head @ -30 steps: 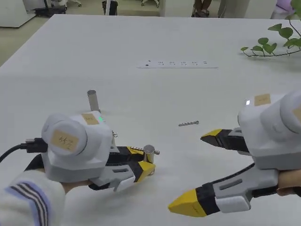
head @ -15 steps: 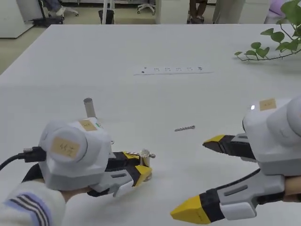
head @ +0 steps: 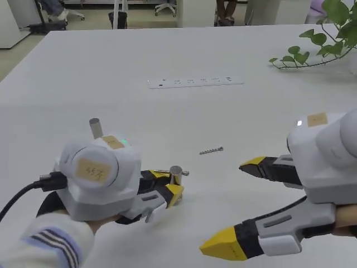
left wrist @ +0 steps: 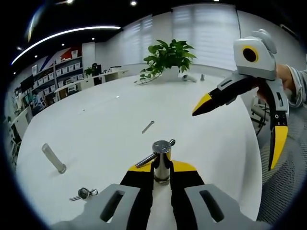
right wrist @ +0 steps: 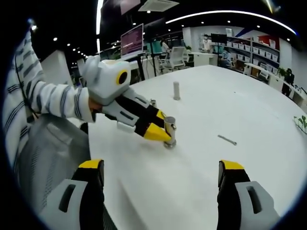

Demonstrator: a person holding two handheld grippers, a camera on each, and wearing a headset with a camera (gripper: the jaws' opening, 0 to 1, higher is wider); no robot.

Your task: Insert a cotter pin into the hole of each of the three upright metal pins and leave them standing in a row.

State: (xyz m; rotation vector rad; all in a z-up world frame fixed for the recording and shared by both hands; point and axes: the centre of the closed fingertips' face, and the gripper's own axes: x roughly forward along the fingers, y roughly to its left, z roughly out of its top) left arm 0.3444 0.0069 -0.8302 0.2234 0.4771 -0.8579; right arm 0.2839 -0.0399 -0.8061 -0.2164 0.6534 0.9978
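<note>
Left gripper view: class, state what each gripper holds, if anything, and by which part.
The left gripper grips the upright metal pin by its lower shaft, below the cotter pin. The right gripper is open, holding nothing.

Scene is lit brightly & evenly by ceiling strip lights [left wrist: 96, 29]. Soft, faint shadows are cast on white table [head: 223, 111] under left gripper [head: 174, 191]. Gripper views are warped by fisheye at edges; bkgd is slightly blurred.
</note>
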